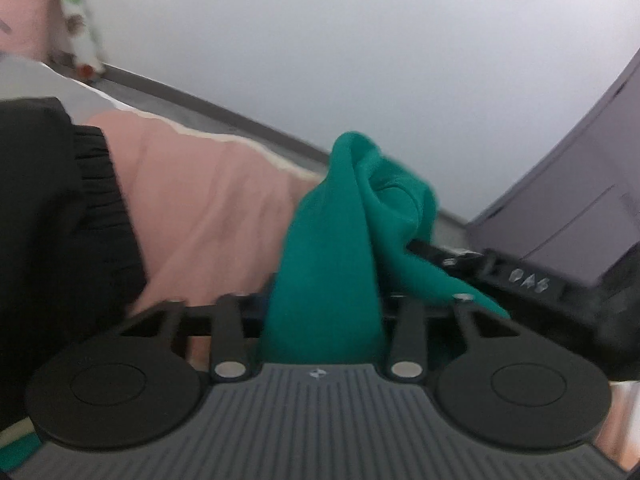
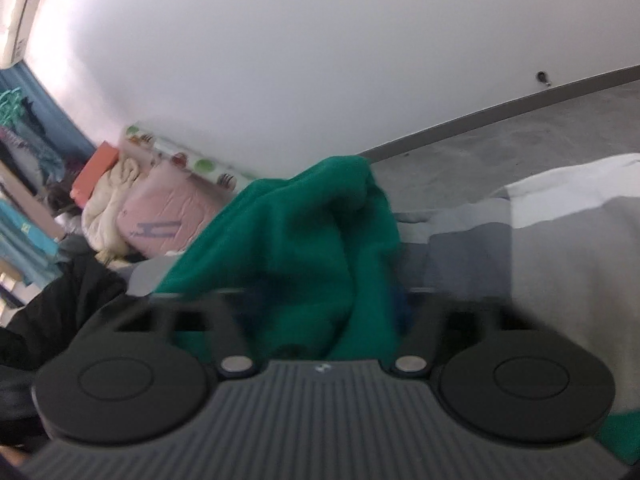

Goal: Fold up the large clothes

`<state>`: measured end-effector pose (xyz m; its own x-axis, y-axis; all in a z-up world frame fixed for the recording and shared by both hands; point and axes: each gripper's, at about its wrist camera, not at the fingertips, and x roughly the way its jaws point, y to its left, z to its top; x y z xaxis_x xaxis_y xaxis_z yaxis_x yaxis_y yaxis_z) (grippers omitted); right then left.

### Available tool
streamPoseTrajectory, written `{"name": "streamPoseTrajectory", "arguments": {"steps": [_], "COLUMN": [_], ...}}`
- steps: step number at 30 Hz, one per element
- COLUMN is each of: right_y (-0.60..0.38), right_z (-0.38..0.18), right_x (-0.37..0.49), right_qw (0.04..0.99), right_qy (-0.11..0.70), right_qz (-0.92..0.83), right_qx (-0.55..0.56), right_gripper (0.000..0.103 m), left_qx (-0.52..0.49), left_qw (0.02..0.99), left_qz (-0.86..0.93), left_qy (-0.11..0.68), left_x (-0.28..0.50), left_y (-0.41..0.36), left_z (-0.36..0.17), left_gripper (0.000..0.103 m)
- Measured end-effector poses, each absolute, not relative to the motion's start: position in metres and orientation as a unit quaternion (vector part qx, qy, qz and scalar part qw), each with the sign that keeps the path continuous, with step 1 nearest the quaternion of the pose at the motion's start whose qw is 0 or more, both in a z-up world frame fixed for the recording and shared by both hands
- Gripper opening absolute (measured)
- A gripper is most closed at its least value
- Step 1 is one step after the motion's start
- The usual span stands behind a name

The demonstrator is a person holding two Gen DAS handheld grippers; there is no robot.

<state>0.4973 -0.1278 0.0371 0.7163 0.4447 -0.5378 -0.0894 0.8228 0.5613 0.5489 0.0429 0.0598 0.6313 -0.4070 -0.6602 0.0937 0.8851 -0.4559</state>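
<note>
A green garment (image 1: 332, 240) rises in a bunched peak from between the jaws of my left gripper (image 1: 324, 292), which is shut on it; the cloth hides the fingertips. From the right, the black frame of the other gripper (image 1: 528, 280) reaches into the same bunch. In the right wrist view the green garment (image 2: 304, 240) is gathered in a thick fold in my right gripper (image 2: 320, 296), which is shut on it, its fingertips covered too. Both grippers hold the garment close together above the bed.
A pink cover (image 1: 208, 208) lies under the left gripper, with a black garment (image 1: 48, 220) at its left. A grey and white cover (image 2: 560, 248) lies to the right. A pile of bedding (image 2: 160, 208) is by the wall. A grey cabinet (image 1: 580, 168) stands at the right.
</note>
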Motion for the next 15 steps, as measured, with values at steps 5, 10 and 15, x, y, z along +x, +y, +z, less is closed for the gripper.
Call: {"name": "streamPoseTrajectory", "arguments": {"steps": [5, 10, 15], "right_y": [-0.136, -0.142, -0.141], "right_z": [0.068, 0.107, 0.143], "right_x": [0.481, 0.444, 0.368], "right_qw": [0.903, 0.918, 0.941], "right_qy": [0.316, 0.272, 0.203], "right_qz": [0.171, 0.203, 0.228], "right_qx": [0.236, 0.207, 0.146], "right_gripper": [0.016, 0.015, 0.015], "left_qx": [-0.161, -0.130, -0.106], "left_qw": [0.896, 0.909, 0.924], "left_qz": [-0.150, -0.182, -0.196], "left_qy": [0.384, 0.351, 0.312], "left_x": [0.528, 0.483, 0.399], "left_y": [0.041, 0.046, 0.052], "left_z": [0.096, 0.135, 0.165], "left_gripper": [0.012, 0.012, 0.012]}}
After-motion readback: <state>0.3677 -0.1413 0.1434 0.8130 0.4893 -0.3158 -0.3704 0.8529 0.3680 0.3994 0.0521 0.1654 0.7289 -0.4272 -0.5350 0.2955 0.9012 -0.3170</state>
